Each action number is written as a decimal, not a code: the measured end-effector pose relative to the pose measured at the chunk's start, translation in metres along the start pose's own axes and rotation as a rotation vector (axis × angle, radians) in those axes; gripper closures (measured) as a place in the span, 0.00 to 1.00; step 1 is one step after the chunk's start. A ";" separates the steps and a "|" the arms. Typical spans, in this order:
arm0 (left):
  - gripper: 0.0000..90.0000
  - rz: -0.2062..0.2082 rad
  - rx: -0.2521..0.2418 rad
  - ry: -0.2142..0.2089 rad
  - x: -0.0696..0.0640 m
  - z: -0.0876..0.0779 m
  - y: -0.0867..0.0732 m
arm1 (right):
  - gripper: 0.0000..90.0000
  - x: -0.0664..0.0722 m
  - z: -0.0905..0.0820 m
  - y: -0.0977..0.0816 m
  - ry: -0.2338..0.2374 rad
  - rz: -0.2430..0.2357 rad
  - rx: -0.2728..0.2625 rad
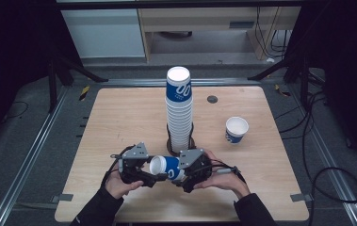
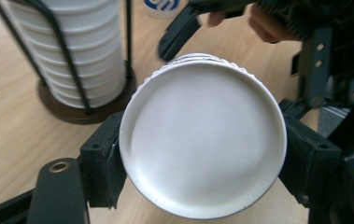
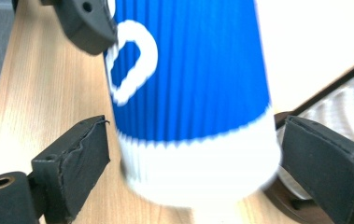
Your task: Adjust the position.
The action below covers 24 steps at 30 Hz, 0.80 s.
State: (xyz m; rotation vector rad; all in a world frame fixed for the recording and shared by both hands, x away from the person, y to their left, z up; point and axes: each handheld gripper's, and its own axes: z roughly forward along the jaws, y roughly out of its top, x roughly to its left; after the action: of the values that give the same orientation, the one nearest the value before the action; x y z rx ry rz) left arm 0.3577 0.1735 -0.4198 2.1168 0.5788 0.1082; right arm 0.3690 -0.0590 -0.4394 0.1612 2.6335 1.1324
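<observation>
A blue and white paper cup [image 1: 166, 167] lies on its side in the air just in front of the tall stack of cups [image 1: 179, 107] in its wire holder, mouth towards the left gripper [image 1: 144, 176]. That gripper pinches the cup's rim from both sides. The right gripper [image 1: 180, 175] stands spread around the cup's base, pads clear of it. A lone cup [image 1: 236, 129] stands upright, right of the stack.

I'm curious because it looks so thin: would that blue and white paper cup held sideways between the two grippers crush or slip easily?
Probably light. The paper cup is empty, so a hard squeeze may dent its thin wall. Its ribbed sleeve likely helps the left gripper hold it. Laid down, it would probably roll.
</observation>
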 end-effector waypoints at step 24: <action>0.29 -0.048 -0.216 -0.050 0.010 -0.028 -0.001 | 0.09 -0.025 -0.028 -0.018 0.123 0.241 -0.293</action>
State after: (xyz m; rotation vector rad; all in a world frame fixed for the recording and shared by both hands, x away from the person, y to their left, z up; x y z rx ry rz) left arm 0.3579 0.1995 -0.4062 1.8905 0.5621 0.0861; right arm 0.3846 -0.0961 -0.4293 0.3677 2.5633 1.6411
